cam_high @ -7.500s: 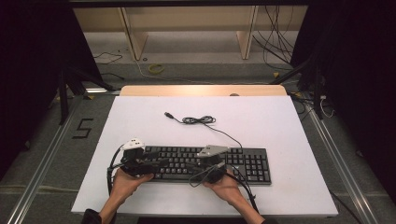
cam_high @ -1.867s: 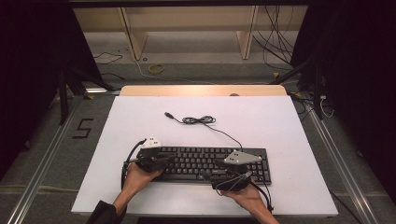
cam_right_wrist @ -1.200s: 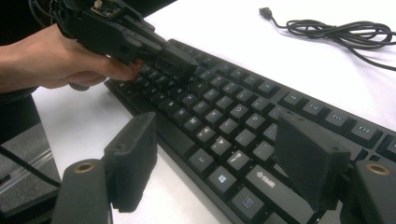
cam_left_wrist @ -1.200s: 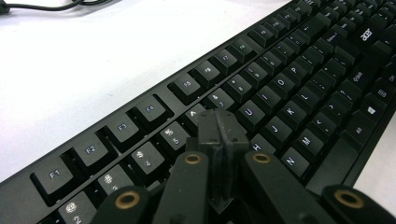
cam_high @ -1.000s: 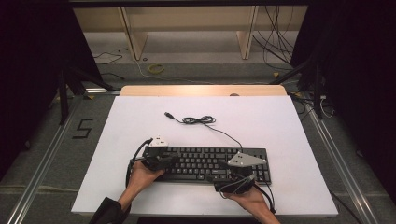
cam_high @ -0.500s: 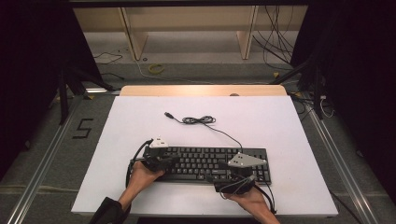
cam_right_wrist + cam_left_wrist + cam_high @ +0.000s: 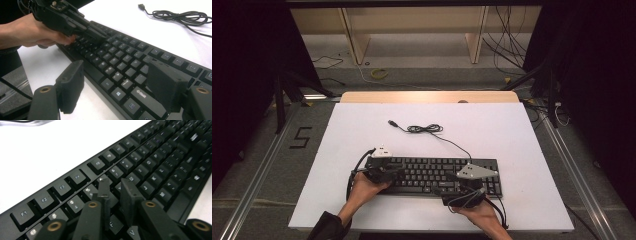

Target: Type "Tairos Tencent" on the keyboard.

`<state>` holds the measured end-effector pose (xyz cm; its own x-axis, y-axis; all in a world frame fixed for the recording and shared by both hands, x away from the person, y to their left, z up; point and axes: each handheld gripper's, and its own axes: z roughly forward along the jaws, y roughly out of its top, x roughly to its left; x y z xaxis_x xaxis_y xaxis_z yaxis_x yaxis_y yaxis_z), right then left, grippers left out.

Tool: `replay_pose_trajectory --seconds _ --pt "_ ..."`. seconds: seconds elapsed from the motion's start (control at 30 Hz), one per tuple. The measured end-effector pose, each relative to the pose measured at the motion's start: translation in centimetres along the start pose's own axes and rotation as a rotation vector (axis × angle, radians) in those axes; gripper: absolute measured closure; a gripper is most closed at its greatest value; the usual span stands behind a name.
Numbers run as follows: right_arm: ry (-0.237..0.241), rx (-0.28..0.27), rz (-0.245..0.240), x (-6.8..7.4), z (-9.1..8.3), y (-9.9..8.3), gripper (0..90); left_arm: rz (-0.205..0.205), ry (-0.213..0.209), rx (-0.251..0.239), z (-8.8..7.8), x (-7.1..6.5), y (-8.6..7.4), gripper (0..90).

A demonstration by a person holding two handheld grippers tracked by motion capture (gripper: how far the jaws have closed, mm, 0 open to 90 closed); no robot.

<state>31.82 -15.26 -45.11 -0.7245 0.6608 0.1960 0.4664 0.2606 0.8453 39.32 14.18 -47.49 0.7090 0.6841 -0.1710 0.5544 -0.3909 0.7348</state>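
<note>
high view / desk: white desk (image 7: 512, 130), wood strip along far edge; grey floor around, metal rails both sides, a "5" marked on the floor at left.
high view / keyboard: black keyboard (image 7: 432, 175) lies near the front edge, long side parallel to it; its cable (image 7: 427, 129) coils behind it, plug end loose on the desk.
high view / tongs: left tongs (image 7: 394, 173) over the keyboard's left end, right tongs (image 7: 457, 180) over its front right part. Far half of the desk is open.
left gripper view: left tongs (image 7: 116, 191) nearly together, narrow gap, tips down on the keys just below the number row; nothing clamped.
right gripper view: right tongs (image 7: 117, 85) wide apart, straddling the keyboard's front edge, one jaw over bare desk, the other over the keys; contact can't be told. Other hand (image 7: 30, 32) rests at the far end.
</note>
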Motion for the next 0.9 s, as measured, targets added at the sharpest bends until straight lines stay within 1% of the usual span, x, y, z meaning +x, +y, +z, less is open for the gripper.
replay_pose_trajectory --seconds 0.03,0.07,0.1,0.13,0.17,0.27,0.4,0.47,0.53,0.57,0.8,0.9 --pt "-0.001 0.0 0.001 0.0 0.0 0.0 31.0 0.004 -0.004 -0.005 -0.1 0.0 0.0 74.9" --pt "-0.001 -0.001 0.002 0.0 0.0 0.0 31.0 -0.002 -0.007 -0.006 -0.2 0.0 0.1 72.7" --pt "-0.001 -0.001 0.003 0.0 0.0 0.0 31.0 -0.002 -0.007 -0.006 -0.2 0.0 0.1 68.7" --pt "-0.001 -0.001 0.003 0.0 0.0 0.0 31.0 -0.014 -0.002 -0.017 -0.4 0.0 0.2 63.9" --pt "-0.002 -0.001 0.003 0.0 0.0 0.0 31.1 -0.017 -0.003 -0.024 -0.5 0.0 0.2 60.9" --pt "-0.002 -0.002 0.003 0.0 -0.1 0.0 31.0 -0.03 -0.012 -0.045 -0.9 0.1 0.3 53.5" --pt "-0.004 -0.004 0.002 -0.1 -0.1 0.0 31.0 -0.037 -0.015 -0.061 -1.2 0.2 0.4 51.4" --pt "-0.006 -0.004 0.002 -0.2 -0.1 0.0 31.0 -0.049 -0.019 -0.069 -1.3 0.3 0.4 49.8" --pt "-0.008 -0.004 0.003 -0.3 -0.1 0.0 31.0 -0.049 -0.02 -0.073 -1.5 0.4 0.3 48.1" --pt "-0.01 -0.003 0.004 -0.3 -0.1 0.0 31.0 -0.057 -0.023 -0.077 -1.5 0.4 0.3 47.3" --pt "-0.015 -0.007 0.007 -0.6 -0.3 0.0 31.0 -0.065 -0.046 -0.109 -2.2 0.6 0.2 42.4" --pt "-0.017 -0.014 0.003 -0.8 -0.5 -0.1 31.0 -0.066 -0.059 -0.133 -2.7 0.5 0.1 40.8"
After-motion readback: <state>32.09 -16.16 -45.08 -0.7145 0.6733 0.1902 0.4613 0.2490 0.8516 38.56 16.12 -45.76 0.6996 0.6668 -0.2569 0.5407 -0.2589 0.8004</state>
